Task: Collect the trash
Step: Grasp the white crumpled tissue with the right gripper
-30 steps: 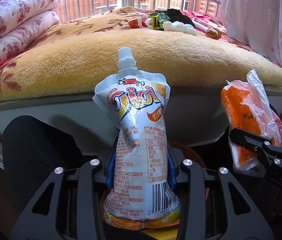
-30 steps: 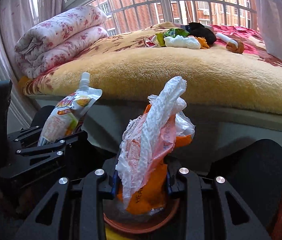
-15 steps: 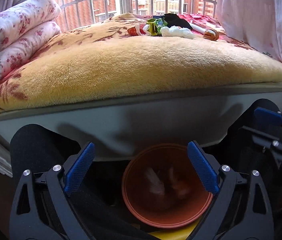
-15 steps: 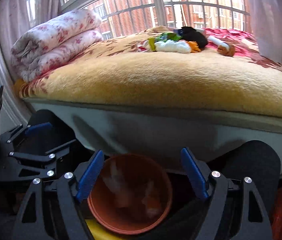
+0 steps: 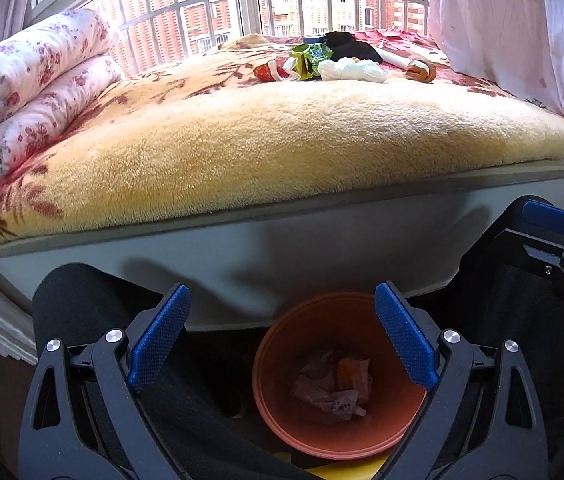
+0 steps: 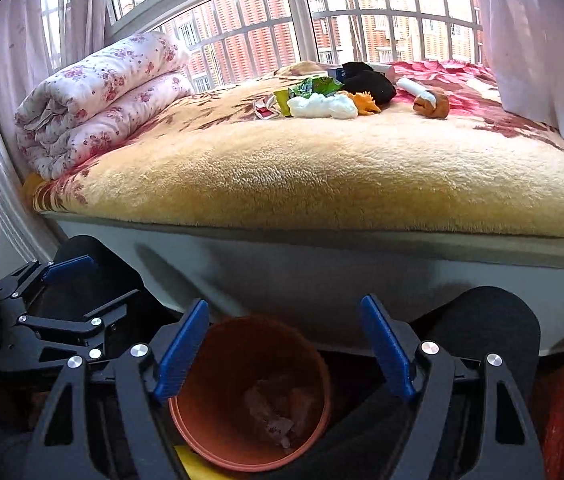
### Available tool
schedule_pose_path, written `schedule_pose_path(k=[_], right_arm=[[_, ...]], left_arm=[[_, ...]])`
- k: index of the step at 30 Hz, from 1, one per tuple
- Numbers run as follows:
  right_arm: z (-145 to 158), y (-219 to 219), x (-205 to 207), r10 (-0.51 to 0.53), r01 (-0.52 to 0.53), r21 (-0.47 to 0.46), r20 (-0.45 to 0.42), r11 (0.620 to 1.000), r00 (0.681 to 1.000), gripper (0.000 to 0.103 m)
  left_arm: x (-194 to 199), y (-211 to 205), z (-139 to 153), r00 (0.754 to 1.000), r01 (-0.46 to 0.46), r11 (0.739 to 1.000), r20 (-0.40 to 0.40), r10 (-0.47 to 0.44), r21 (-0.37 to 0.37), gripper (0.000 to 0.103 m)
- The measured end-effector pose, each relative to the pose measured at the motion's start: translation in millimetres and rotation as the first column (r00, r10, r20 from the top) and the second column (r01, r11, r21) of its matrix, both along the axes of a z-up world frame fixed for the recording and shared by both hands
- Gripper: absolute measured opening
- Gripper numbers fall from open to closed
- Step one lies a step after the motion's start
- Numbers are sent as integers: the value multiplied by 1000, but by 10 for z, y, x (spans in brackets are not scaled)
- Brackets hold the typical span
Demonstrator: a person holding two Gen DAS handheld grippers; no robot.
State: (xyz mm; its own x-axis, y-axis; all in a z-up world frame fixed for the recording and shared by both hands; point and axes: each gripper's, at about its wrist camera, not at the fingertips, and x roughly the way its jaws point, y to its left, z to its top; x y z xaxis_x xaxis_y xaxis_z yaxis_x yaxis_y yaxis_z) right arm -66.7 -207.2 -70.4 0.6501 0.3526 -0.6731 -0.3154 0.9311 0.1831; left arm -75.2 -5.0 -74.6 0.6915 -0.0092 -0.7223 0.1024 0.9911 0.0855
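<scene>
An orange bin stands on the floor below the bed edge, with crumpled wrappers lying inside; it also shows in the right wrist view. My left gripper is open and empty above the bin. My right gripper is open and empty above it too. More trash lies far back on the bed: a white crumpled bag, a green wrapper, a red-and-white wrapper.
A yellow plush blanket covers the bed. A folded floral quilt lies at the left. A black cloth, an orange toy and a brown roll lie near the trash. A curtain hangs at the right.
Both grippers opened and let go: the drink pouch and the orange-and-white bag dropped into the bin. Both grippers then rose slightly.
</scene>
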Motion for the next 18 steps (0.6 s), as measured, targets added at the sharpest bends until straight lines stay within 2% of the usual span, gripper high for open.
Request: schedule_pose_path(k=[7, 11, 15, 18], right_arm=[[120, -115, 102, -5, 5, 19, 9, 1000, 1000, 77], [274, -184, 247, -2, 1, 20, 30, 1000, 1000, 77], [490, -229, 568, 19, -21, 51, 46, 998, 999, 77], [630, -208, 913, 13, -16, 41, 69, 999, 998, 77]], left_arm=[[93, 5, 147, 999, 11, 1000, 30, -12, 21, 91], [203, 45, 325, 998, 15, 1000, 68, -16, 7, 91], [413, 176, 552, 994, -9, 999, 110, 14, -47, 92], [608, 248, 658, 990, -44, 997, 129, 52, -60, 92]])
